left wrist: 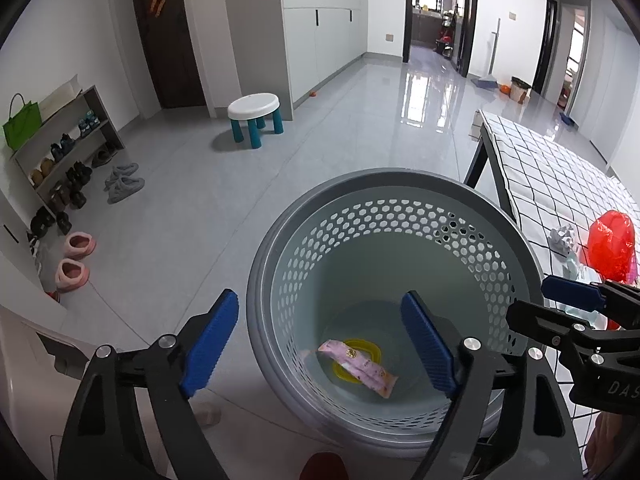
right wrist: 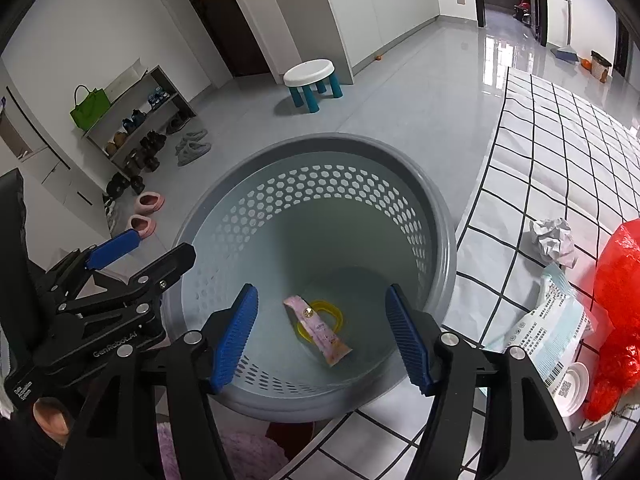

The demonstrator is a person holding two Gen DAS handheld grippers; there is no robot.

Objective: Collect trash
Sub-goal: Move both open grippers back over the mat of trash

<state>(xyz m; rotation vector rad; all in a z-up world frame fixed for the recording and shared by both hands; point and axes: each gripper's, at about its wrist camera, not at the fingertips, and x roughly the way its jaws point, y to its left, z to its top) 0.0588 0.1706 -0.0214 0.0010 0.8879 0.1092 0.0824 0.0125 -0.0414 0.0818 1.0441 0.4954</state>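
Observation:
A grey perforated trash basket (left wrist: 400,184) (right wrist: 320,144) stands on the floor beside the table. A pink wrapper (left wrist: 358,366) (right wrist: 318,326) lies at its bottom on a yellow ring (left wrist: 374,348) (right wrist: 334,312). My left gripper (left wrist: 320,348) is open and empty over the basket's left rim. My right gripper (right wrist: 322,338) is open and empty above the basket. On the checked tablecloth (right wrist: 560,140) lie a crumpled paper ball (right wrist: 554,240) (left wrist: 562,236), a red plastic bag (right wrist: 618,312) (left wrist: 612,250) and a white-blue wet-wipe pack (right wrist: 548,328).
A white stool with teal legs (left wrist: 256,116) (right wrist: 314,82) stands on the tiled floor. A shoe rack (left wrist: 60,148) with a green bag (left wrist: 20,122), grey and pink slippers (left wrist: 76,256) line the left wall. The table leg (left wrist: 478,164) is beside the basket.

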